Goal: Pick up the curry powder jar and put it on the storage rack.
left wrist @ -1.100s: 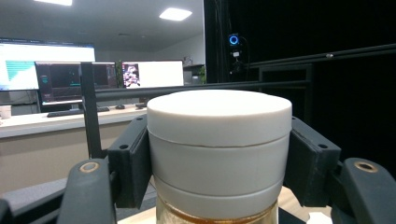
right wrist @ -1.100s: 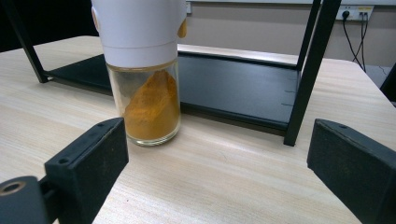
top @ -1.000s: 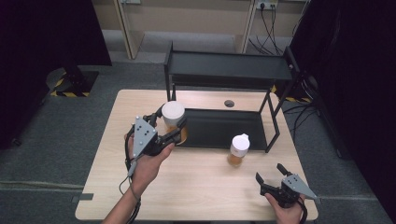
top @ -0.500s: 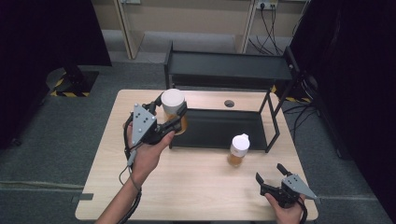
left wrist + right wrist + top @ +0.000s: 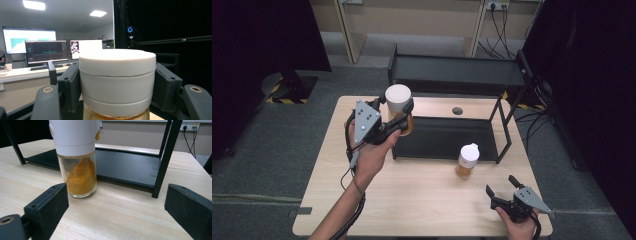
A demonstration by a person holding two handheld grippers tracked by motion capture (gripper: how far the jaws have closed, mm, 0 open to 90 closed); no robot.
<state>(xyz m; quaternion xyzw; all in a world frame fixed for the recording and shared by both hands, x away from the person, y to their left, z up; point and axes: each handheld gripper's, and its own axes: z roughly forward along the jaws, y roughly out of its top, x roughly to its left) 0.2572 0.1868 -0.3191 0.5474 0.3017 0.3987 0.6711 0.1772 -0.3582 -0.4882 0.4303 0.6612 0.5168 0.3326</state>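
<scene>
A pale wooden desk (image 5: 422,200) carries a black two-tier rack (image 5: 452,75). The left tongs (image 5: 399,117) are clamped on the white lid of a jar (image 5: 399,107) of orange powder, held off the desk beside the rack's left end. This looks like the carry step; next it needs a level set-down on a shelf. The right tongs (image 5: 501,186) stand apart, facing a second jar (image 5: 76,157) just ahead.

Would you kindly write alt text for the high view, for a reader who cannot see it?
The left gripper holds a white-capped jar raised beside a black shelf on a wooden table. A second jar stands before the shelf, and the right gripper rests open near the table's front corner.
</scene>
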